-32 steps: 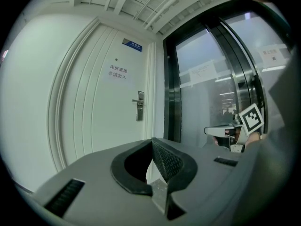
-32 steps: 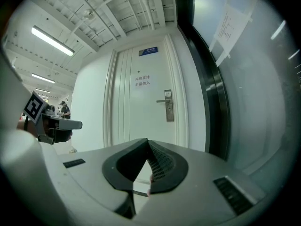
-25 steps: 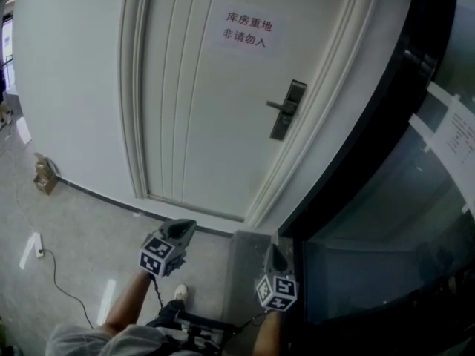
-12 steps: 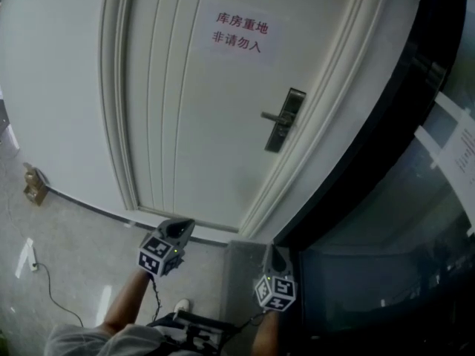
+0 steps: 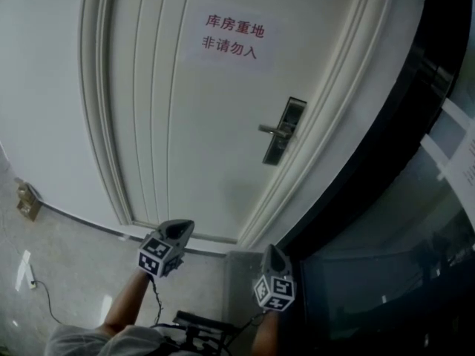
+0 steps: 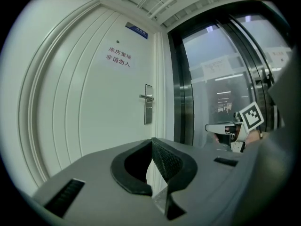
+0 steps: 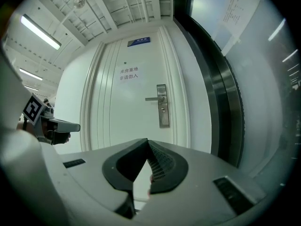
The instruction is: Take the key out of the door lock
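The white door (image 5: 193, 124) stands ahead with a silver lock plate (image 5: 283, 130) and a lever handle (image 5: 270, 130) on its right side. The plate also shows in the left gripper view (image 6: 148, 104) and the right gripper view (image 7: 162, 106). A key is too small to make out on it. My left gripper (image 5: 180, 229) and right gripper (image 5: 272, 252) are held low in the head view, well short of the door, both pointing level at it. Both are shut with nothing between the jaws, left gripper (image 6: 151, 141), right gripper (image 7: 147, 141).
A paper sign (image 5: 231, 37) with red characters is stuck on the door above the lock. A dark-framed glass wall (image 5: 386, 199) runs along the right, with papers on it. A small brown box (image 5: 28, 201) and a white power strip (image 5: 24, 270) lie on the floor at left.
Both grippers and the head camera have moved toward the door, which fills more of the view. The lock plate sits lower in the head view. The jaws stay shut.
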{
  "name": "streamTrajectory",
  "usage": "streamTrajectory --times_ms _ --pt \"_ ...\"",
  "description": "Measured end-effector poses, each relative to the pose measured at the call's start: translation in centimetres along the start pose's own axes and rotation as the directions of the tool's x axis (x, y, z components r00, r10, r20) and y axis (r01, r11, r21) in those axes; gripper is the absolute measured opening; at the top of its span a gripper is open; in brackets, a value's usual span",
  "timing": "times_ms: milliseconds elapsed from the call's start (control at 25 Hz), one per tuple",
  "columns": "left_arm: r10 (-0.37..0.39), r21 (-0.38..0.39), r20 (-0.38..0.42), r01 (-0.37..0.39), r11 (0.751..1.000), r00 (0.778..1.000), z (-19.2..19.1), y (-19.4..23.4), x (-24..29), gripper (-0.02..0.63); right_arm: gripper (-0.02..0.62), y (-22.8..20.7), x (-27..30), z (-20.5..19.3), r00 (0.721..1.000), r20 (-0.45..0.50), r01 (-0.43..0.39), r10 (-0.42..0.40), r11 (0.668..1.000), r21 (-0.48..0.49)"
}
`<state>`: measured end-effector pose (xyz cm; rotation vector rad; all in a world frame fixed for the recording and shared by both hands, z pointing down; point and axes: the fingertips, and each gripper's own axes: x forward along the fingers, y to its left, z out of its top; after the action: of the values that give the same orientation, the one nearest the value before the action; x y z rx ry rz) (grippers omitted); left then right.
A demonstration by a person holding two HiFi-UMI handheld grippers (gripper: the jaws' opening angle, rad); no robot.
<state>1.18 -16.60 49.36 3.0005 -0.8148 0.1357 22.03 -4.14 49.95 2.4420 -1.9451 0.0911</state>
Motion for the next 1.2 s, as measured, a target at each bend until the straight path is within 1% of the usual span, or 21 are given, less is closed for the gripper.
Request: streamTrajectory --times_ms 520,920,1200 --pt "-0.013 -0.005 0.001 0.013 1.0 1.0 0.2 5.0 4.9 -0.007 0.011 0.0 6.5 0.6 1.0 0.0 0.016 -0.016 1.0 -0.008" --pt "-0.023 -0.017 -0.008 0.023 1.0 1.0 0.3 7.0 7.5 -0.008 0.011 -0.7 9.4 1.1 1.0 -0.012 0.029 -0.029 0.999 -0.025" --pt "-0.014 -0.023 -0.013 0.014 1.0 1.0 0.7 8.5 10.3 -0.007 0.011 -1.9 12.6 1.6 1.0 -0.022 0.019 -0.02 0.999 -0.03"
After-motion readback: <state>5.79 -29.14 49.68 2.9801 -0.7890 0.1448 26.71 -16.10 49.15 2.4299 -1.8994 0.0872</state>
